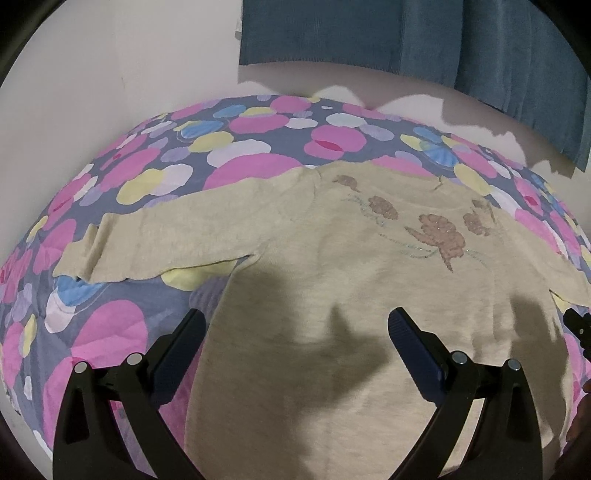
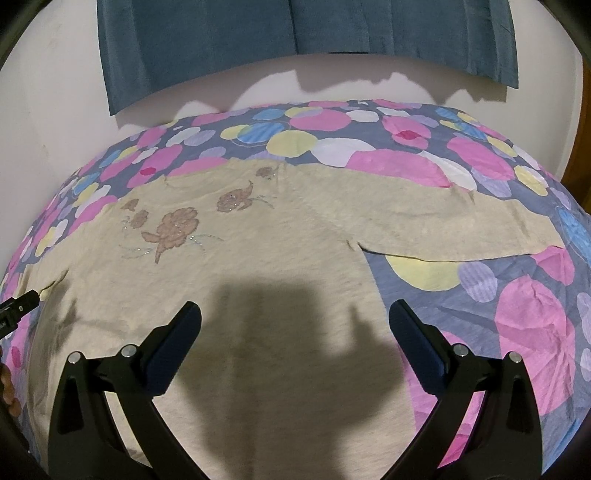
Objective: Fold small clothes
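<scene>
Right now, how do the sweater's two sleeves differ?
The left sleeve has its cuff end turned up in a fold; the right sleeve lies flat along what shows. The left sleeve's whole length is visible; the right sleeve's cuff is unclear at the frame edge. Both are beige, spread outward on the floral bedspread, untouched by either gripper.

The sweater's (image 1: 332,295) lower hem is cut off by the bottom edge in both wrist views, behind the black gripper frames. In the left wrist view its far sleeve runs out at the right rim; in the right wrist view the opposite sleeve is lost at the left rim. The curtain's (image 2: 295,33) top is cropped in both. Only the tip of the right hand-held gripper (image 1: 580,326) shows at the rim. The bed's (image 2: 535,325) edges fall outside the frames.
</scene>
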Available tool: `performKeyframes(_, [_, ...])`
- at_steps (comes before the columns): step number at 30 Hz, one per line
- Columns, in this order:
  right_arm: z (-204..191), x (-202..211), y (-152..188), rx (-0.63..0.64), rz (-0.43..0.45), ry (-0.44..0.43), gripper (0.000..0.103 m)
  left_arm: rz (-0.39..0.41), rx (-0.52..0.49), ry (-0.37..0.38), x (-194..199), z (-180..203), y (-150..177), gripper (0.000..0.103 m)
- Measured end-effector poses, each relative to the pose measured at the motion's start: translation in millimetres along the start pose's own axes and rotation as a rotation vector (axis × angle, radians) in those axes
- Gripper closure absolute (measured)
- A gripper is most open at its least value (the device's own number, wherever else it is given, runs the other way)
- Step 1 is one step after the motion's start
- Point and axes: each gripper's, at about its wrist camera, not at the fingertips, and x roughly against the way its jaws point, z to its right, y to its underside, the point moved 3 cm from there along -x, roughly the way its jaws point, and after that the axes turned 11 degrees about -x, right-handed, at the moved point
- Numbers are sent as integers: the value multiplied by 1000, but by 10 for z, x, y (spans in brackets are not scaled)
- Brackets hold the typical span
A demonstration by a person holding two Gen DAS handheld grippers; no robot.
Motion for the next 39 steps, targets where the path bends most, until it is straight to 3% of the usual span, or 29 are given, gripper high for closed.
performKeyframes(39, [-46, -52, 38, 10, -19, 1, 2, -19, -16, -2, -34, 30, 32, 5])
